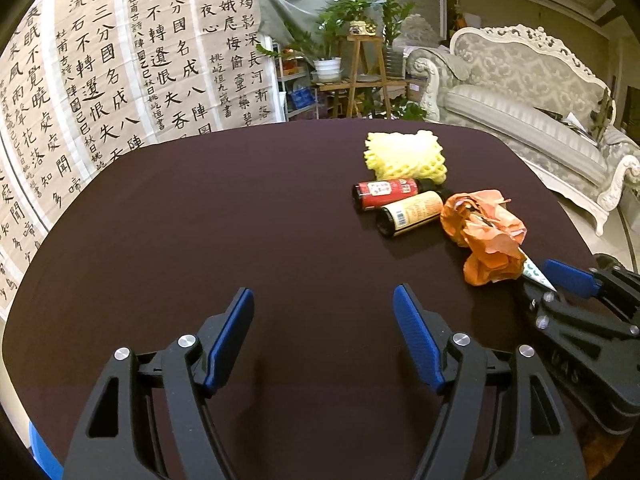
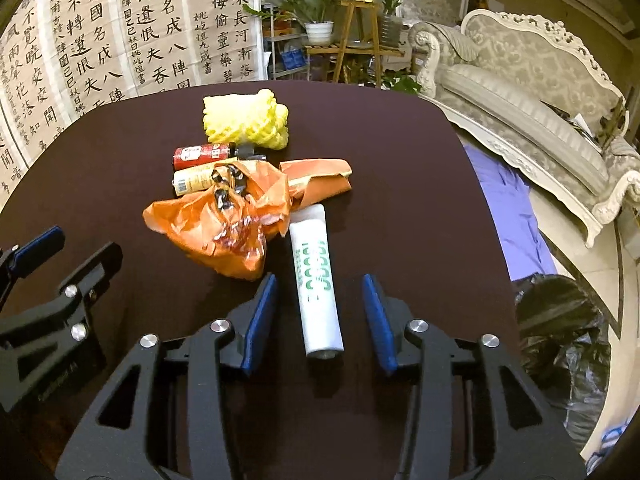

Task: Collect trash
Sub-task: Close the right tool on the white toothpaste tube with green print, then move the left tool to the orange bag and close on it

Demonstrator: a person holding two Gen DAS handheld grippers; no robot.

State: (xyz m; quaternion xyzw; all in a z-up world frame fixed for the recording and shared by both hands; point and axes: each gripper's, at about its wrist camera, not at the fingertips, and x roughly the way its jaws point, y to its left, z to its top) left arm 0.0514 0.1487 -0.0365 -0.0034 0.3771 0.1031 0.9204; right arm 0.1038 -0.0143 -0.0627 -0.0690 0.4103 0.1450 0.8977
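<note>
Right gripper (image 2: 320, 312): spread astride white tube (image 2: 318, 276), lined up for pickup. Left gripper (image 1: 324, 340): spread, empty above surface (image 1: 200, 220).

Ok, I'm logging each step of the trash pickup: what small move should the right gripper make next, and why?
Probably close the right gripper on the white tube: it lies on the table lengthwise between the open blue pads, with a gap on each side, so nothing is gripped yet. The black bag waits beside the table.
</note>
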